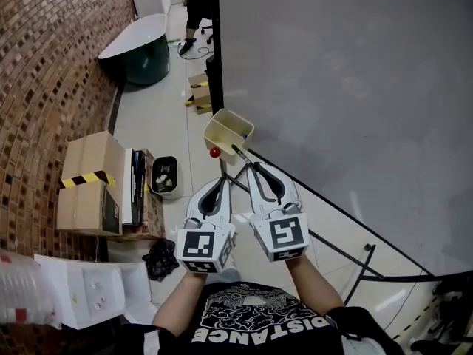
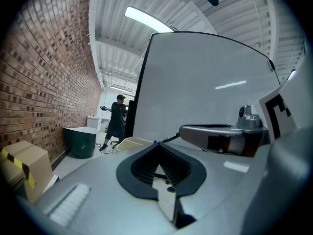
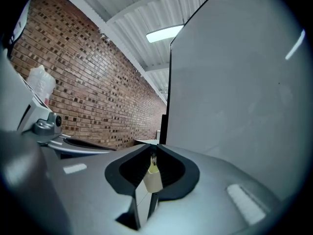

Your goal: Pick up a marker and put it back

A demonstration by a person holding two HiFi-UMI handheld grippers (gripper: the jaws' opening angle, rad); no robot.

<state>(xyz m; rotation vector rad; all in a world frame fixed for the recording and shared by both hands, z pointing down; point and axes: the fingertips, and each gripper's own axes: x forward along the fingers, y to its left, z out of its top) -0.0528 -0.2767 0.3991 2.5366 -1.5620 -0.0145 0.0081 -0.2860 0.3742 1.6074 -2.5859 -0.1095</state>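
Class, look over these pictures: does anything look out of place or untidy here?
Only one thing: a crumpled black item lies loose on the floor beside the cardboard boxes, as if dropped. Otherwise, the right gripper holds the marker by the beige tray, as expected.

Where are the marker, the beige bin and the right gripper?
marker [image 1: 242,156], head view, middle of its black shaft.
beige bin [image 1: 219,143], head view, its near outer wall.
right gripper [image 1: 256,169], head view, between its fingertips, shut on the marker.
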